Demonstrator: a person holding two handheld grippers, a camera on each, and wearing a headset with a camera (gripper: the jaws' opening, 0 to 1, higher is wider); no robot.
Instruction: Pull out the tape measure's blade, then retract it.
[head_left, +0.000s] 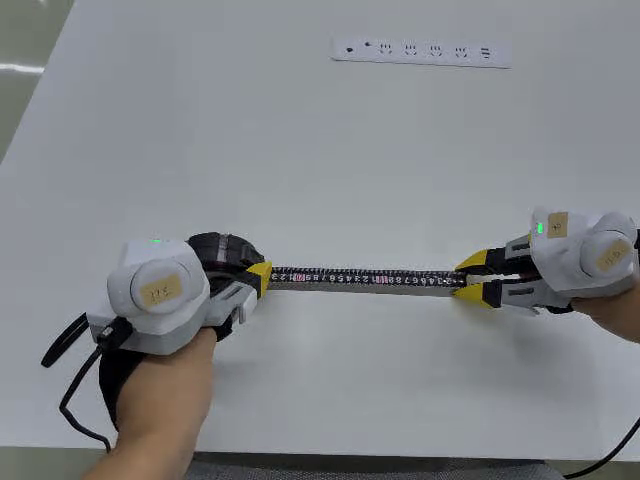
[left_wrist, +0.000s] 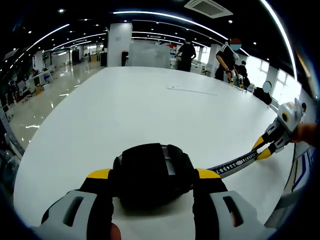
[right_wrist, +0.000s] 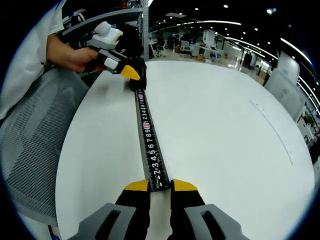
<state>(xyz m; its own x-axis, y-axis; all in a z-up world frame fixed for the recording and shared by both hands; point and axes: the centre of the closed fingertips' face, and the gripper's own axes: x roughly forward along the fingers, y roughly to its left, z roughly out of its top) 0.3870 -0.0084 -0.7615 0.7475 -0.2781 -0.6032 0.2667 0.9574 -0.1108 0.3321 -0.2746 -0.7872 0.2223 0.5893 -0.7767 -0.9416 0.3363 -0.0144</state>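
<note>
Close to the near left corner of the counter (head_left: 300, 150), the left claw (head_left: 240, 270) is shut around the black tape measure (left_wrist: 152, 165), one yellow-tipped jaw on each side of its body. The case rests on the counter, with the person's hand behind the claw.

The blade (head_left: 365, 277) runs out of the case to the right, roughly parallel to the near edge. It lies low over the surface with its numbers facing up. At its free end, toward the right edge, the right claw (head_left: 470, 278) is nearly shut, its two jaws pinching the blade tip with only a thin gap between them.

The pull looks well along, with a good stretch of blade showing, so retracting is probably next. To do that well:

- The left claw should pin the case flat so it cannot slide or twist.
- The right claw should walk the tip back in line with the case mouth, slowly, with no sideways bend.
- Letting go early risks the blade whipping back or kinking.

A white power strip (head_left: 420, 50) lies near the far edge, well apart from the work.
</note>
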